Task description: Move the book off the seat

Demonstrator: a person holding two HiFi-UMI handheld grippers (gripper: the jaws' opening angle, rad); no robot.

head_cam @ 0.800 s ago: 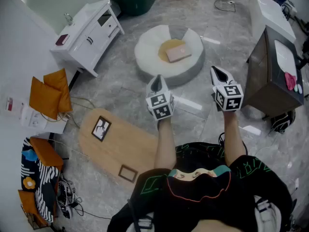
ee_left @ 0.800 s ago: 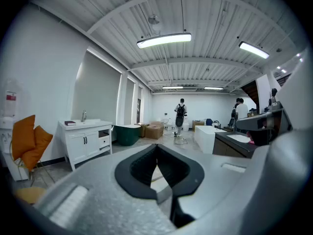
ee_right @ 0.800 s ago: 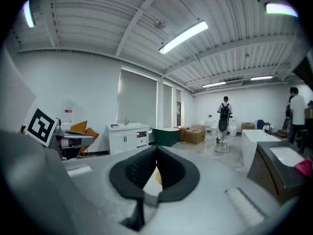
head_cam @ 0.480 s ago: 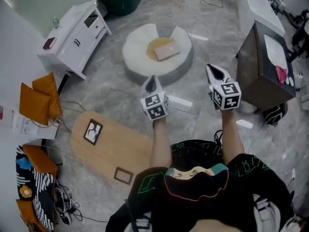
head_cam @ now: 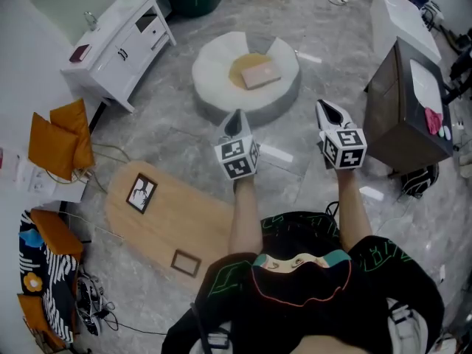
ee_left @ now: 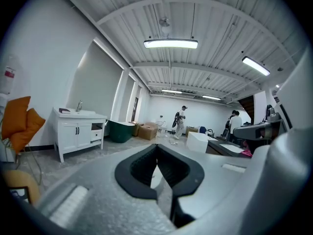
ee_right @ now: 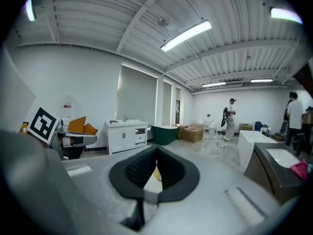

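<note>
A white cabinet (head_cam: 118,46) is standing along the wall, with orange cushions (head_cam: 59,142) lying near it. A wooden board (head_cam: 173,223) is lying flat on the marble floor, a dark cabinet (head_cam: 405,113) is sitting at the right, and a person (ee_left: 180,121) is standing far off.

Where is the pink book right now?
In the head view, the pink book lies near the top centre, on the tan cushion of the round white seat, right of the white cabinet.

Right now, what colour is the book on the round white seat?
It's a pale pink rectangular book on the tan centre pad; head view shows it best.
</note>
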